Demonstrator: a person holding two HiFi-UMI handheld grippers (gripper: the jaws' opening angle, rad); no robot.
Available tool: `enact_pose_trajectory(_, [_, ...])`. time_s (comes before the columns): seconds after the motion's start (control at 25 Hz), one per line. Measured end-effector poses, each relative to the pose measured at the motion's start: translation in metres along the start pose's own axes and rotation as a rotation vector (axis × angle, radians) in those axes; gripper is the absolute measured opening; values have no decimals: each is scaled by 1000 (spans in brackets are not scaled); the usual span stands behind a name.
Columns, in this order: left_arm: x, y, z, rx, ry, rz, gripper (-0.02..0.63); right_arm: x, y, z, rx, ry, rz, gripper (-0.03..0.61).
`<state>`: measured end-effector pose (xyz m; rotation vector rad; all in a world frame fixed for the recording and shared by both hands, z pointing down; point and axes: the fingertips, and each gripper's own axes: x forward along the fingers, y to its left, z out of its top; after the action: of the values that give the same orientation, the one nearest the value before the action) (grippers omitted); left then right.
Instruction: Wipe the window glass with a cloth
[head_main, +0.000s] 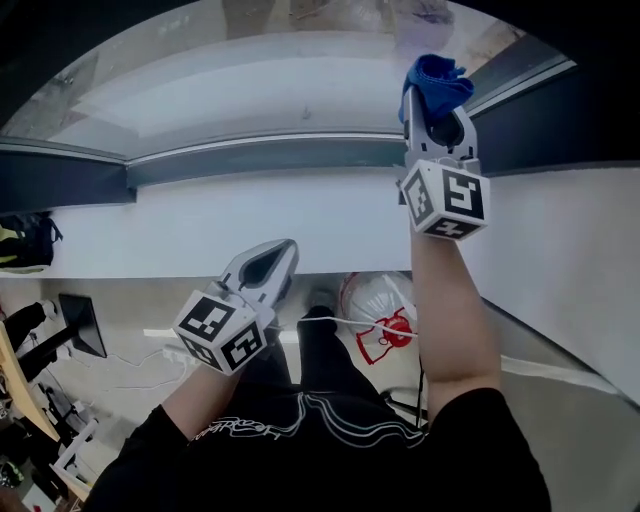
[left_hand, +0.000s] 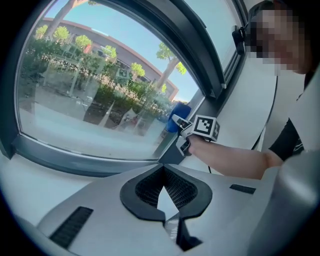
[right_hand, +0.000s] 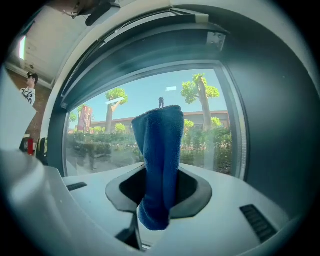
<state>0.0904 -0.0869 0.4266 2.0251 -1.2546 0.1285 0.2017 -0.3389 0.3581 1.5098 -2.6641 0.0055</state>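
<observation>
While the right gripper points up at the window glass, its jaws are clamped on a blue cloth. The cloth sticks out past their tips, near the pane's lower right corner. Whether it touches the glass is unclear. The left gripper hangs lower, below the dark window frame, its jaws closed together with nothing between them.

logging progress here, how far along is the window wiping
Done: the blue cloth is picked up, pinched in the right claw. In hand: that claw is raised at the window glass, near its lower right corner; contact isn't clear. To do: the wiping itself, no wiped streaks show. The left claw is shut, empty.
</observation>
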Motion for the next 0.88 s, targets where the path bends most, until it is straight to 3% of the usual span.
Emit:
enact_pose_trajectory(0.2, [16, -12, -5, 6, 19, -23, 5, -11, -58, -2, 39, 2, -129, 94])
enact_pose_trajectory(0.48, [22, -15, -10, 5, 30, -34, 5, -21, -94, 2, 38, -27, -244, 92])
enact_pose_trajectory(0.88, [9, 14, -11, -9, 19, -27, 5, -21, -100, -3, 5, -29, -289, 92])
